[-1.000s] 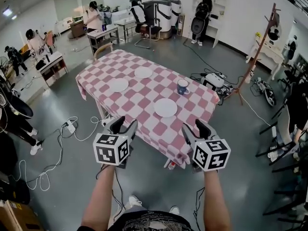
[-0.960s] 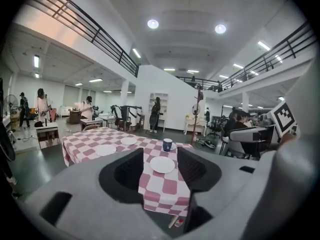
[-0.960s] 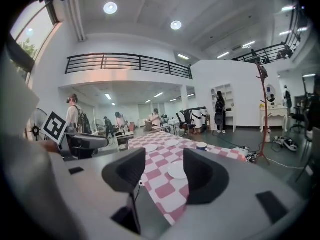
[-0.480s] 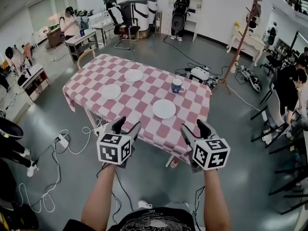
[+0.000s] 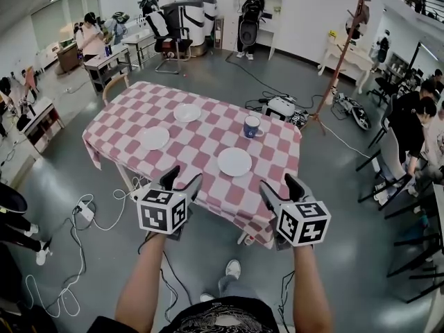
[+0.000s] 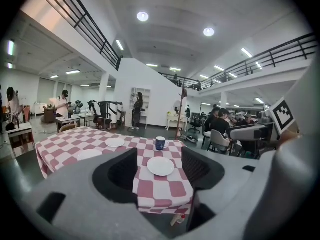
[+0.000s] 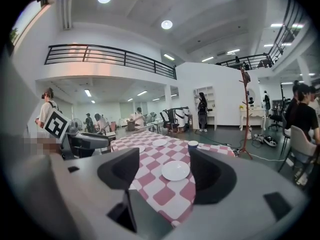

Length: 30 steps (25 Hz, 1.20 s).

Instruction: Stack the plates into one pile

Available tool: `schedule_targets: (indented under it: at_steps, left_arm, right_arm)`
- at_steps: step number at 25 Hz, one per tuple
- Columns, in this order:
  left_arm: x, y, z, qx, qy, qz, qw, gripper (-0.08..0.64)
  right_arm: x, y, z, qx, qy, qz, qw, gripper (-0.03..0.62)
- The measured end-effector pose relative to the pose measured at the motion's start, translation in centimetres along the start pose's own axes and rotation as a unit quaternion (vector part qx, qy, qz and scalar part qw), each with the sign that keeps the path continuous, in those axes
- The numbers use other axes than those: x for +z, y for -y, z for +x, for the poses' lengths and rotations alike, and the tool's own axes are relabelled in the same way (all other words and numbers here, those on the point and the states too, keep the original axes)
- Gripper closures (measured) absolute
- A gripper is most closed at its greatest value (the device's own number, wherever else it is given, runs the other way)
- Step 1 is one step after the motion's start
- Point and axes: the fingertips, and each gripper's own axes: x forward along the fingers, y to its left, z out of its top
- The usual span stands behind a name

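Holds left tool (image 5: 182, 179) and right tool (image 5: 279, 184) short of the surface (image 5: 198, 150), empty, just opening wide, plates (image 5: 234, 161) apart on it

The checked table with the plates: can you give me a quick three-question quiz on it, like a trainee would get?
1. How many white plates lie on the checked table?
2. True or false: the plates are already in one pile.
3. Which gripper holds a plate? A left gripper B right gripper C neither
Key: 1 three, all lying apart. 2 false. 3 C: both grippers' jaws have just been opening, with nothing between them.
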Motion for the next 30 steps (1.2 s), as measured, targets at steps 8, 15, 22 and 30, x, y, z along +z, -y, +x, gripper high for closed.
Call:
schedule_targets:
  at_steps: [8,15,22,30]
  left_arm:
    - [0.7,-1.6,5.3,-0.008,-0.007,0.015,0.9998,0.284]
    - [2.2,-3.2,13.4,-0.019,-0.023,0.017,0.9994,0.284]
    - [4.9,-3.9,21.2,-0.027,-0.031,0.022,0.9989,0.284]
    - [5.9,-4.4,26.6,-0.029,-0.047,0.032,0.998,0.284]
  right_arm:
    - [-0.1,2.8,4.9,-0.008,0.003,0.011,1.0,0.284]
    - [1.0,8.1,11.2,-0.019,-0.005,0.018,1.0,0.282]
    - [2.8,14.0,16.0,-0.033,-0.007,0.034,0.999,0.281]
    - [3.4,17.9,19.8,-0.033,-0.012,0.048,0.998,0.281]
